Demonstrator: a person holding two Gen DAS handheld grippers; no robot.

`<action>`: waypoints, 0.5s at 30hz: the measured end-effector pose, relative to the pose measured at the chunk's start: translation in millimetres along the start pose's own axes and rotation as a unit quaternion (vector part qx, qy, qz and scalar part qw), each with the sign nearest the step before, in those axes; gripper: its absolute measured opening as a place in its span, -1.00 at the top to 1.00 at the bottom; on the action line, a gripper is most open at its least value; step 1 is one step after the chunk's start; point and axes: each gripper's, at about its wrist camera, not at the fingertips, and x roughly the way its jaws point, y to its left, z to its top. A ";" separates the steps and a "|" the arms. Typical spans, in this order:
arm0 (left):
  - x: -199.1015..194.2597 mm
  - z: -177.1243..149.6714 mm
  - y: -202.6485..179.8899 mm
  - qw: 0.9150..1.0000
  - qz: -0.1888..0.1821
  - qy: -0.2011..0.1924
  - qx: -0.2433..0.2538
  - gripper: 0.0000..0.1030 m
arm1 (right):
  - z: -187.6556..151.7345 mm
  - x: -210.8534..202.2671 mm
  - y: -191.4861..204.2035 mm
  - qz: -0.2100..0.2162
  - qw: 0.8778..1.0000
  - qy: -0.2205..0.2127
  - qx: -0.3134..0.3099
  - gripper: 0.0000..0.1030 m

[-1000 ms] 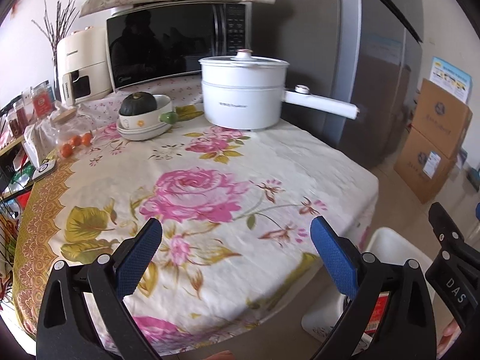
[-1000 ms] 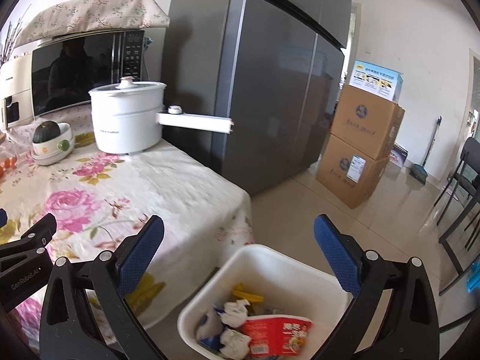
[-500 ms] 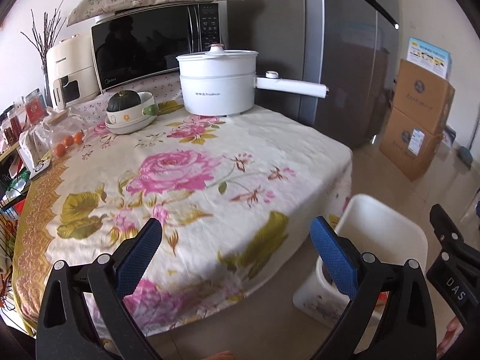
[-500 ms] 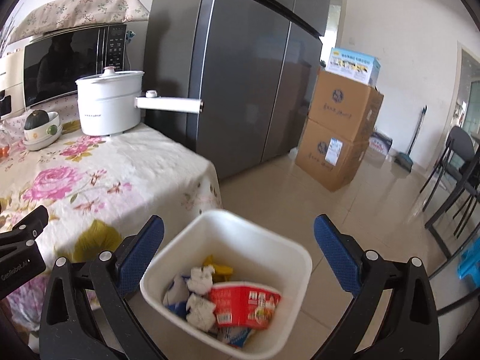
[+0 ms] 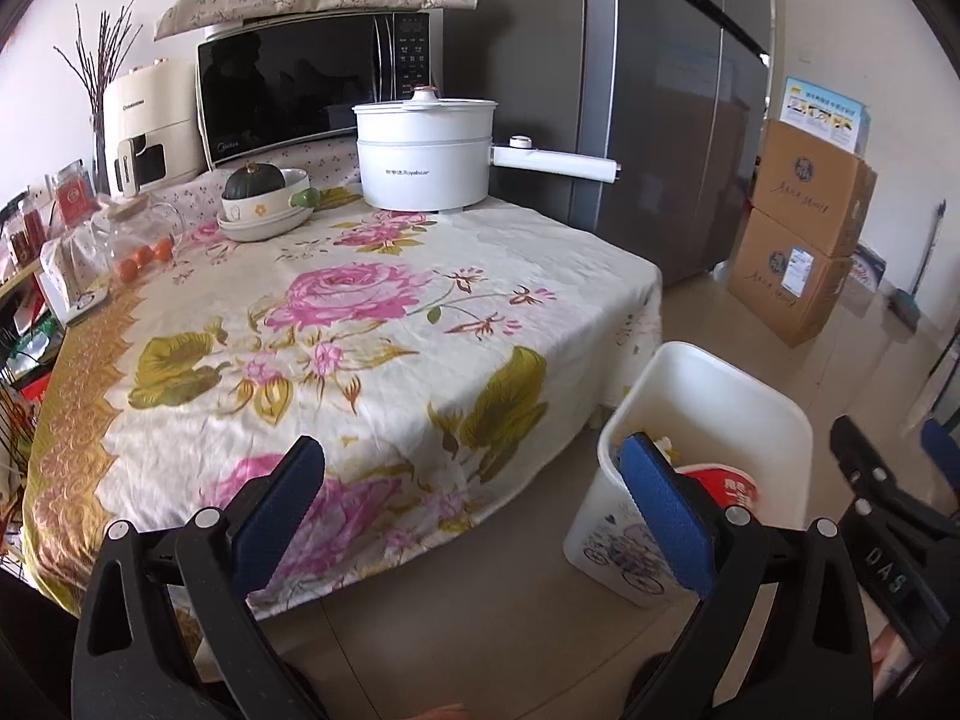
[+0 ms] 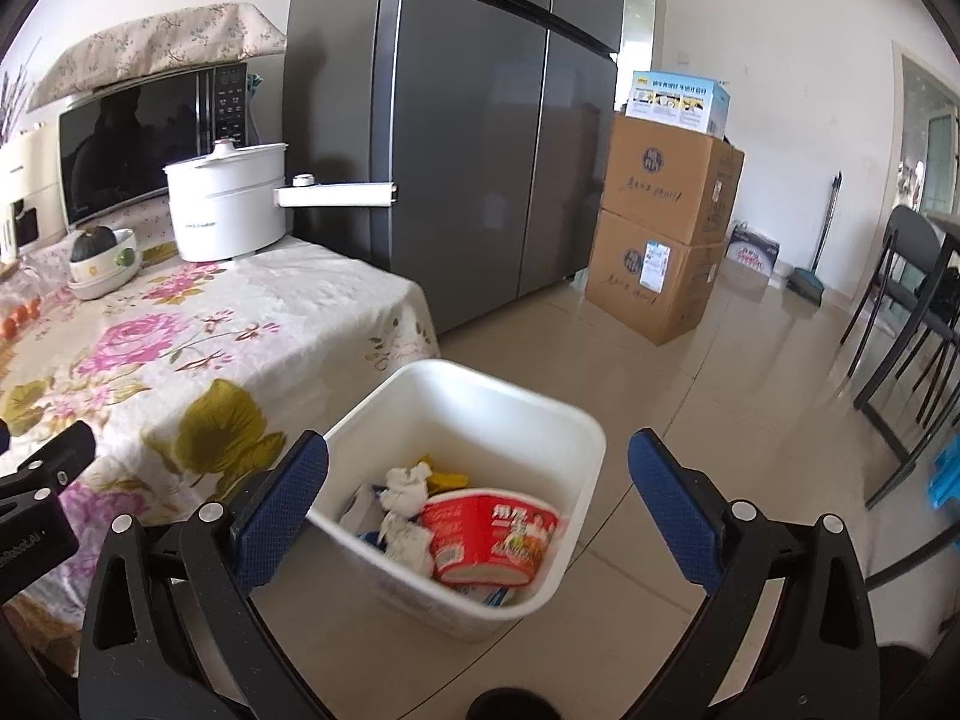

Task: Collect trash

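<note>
Two hand-held grippers, both empty, jaws spread wide. The left hand-held gripper (image 5: 471, 483) hangs off the near edge of the desk (image 5: 336, 324); the right hand-held gripper (image 6: 477, 489) sits above the white trash bin (image 6: 543, 420).

Trash is already in the bin, which stands on the floor just beside the desk's right corner:
- red instant-noodle cup (image 6: 495, 540), lying on its side, long axis roughly level, mouth facing left toward the tissues as far as I can tell
- crumpled white tissues (image 6: 405, 489) just left of the cup, touching it
- something yellow (image 6: 444, 477) behind them, plus bluish wrappers underneath, too buried to identify

Handling, my read:
- Cup looks like thin paper or foam: very light, crushes easily. Pinch across the rim or lightly across the wall.
- Tissues: soft, near weightless, no preferred axis. Close fully on the bulk.
- Bin: rigid plastic, rounded-rectangular mouth pointing straight up, light at this fill. Grab the rim wall; a one-sided grip may tip it.

Desk surface shows only kitchen stuff: white electric pot (image 5: 426, 153), bowl with a squash (image 5: 264, 204), microwave (image 5: 312, 84). No loose trash visible on the floral cloth, so collection looks about done.
</note>
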 end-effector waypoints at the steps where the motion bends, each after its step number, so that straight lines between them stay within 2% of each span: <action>1: -2.8 -1.6 0.2 1.000 -0.002 0.000 -0.002 -0.87 | -2.6 -2.5 1.2 0.003 1.000 0.000 0.000 -0.86; 9: -6.1 -5.8 -1.8 1.000 0.000 0.005 0.002 -0.87 | -4.7 -12.7 3.5 0.001 1.000 -0.026 -0.007 -0.86; 15: -5.7 -7.9 -4.1 1.000 -0.007 0.010 0.005 -0.87 | -5.3 -4.4 2.2 0.003 1.000 -0.012 -0.001 -0.86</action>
